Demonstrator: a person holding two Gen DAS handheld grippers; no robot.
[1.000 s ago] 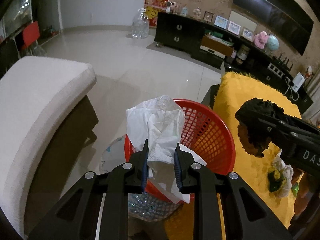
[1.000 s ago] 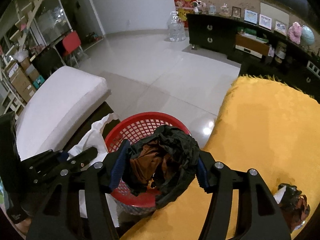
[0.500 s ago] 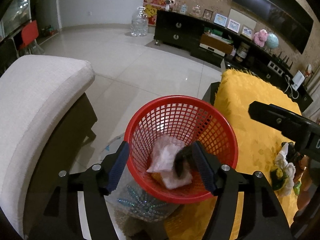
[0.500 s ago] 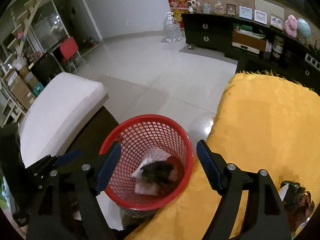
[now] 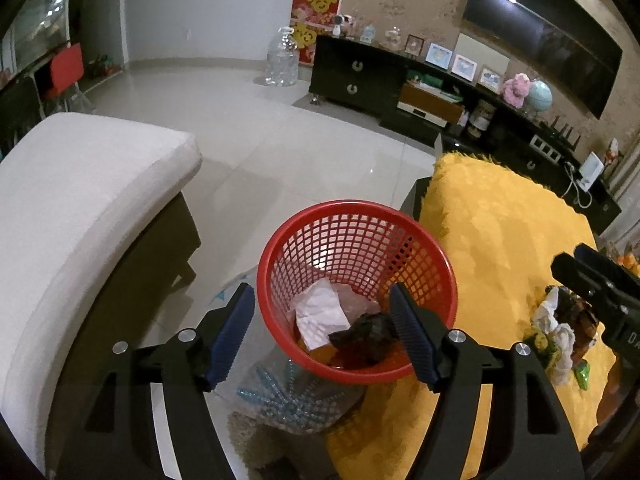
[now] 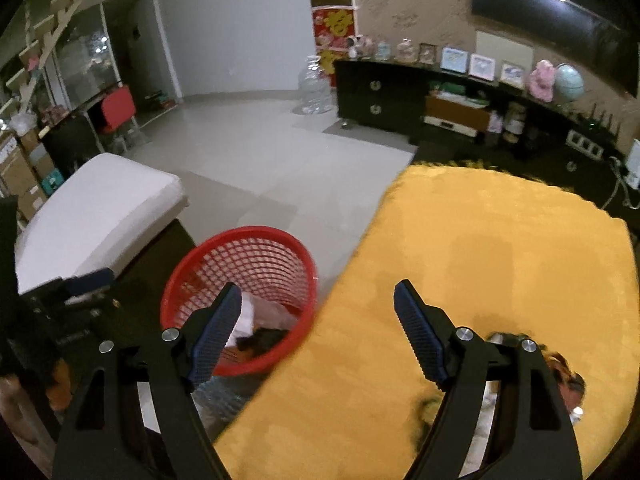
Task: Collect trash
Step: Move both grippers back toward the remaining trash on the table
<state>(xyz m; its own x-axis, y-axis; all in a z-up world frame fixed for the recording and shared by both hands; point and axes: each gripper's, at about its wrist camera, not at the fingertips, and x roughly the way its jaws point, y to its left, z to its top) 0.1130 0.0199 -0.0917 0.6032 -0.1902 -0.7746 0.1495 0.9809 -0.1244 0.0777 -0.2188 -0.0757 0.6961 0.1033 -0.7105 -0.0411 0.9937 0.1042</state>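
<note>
A red mesh basket stands beside the yellow-covered table. In it lie a white tissue and a crumpled black bag. My left gripper hovers over the basket, its jaws opening with nothing between the pads. My right gripper is open and empty above the edge of the yellow cloth, just right of the basket. More trash lies in a small heap on the cloth, partly hidden behind the right gripper's finger.
A white cushioned seat stands left of the basket. A clear wrapper with blue stars lies under the basket. A dark cabinet and a large water bottle line the far wall across open tiled floor.
Both grippers opened: the tissue left my left one and the black bag left my right one, and both now lie in the basket. My right gripper swung right over the yellow cloth.
</note>
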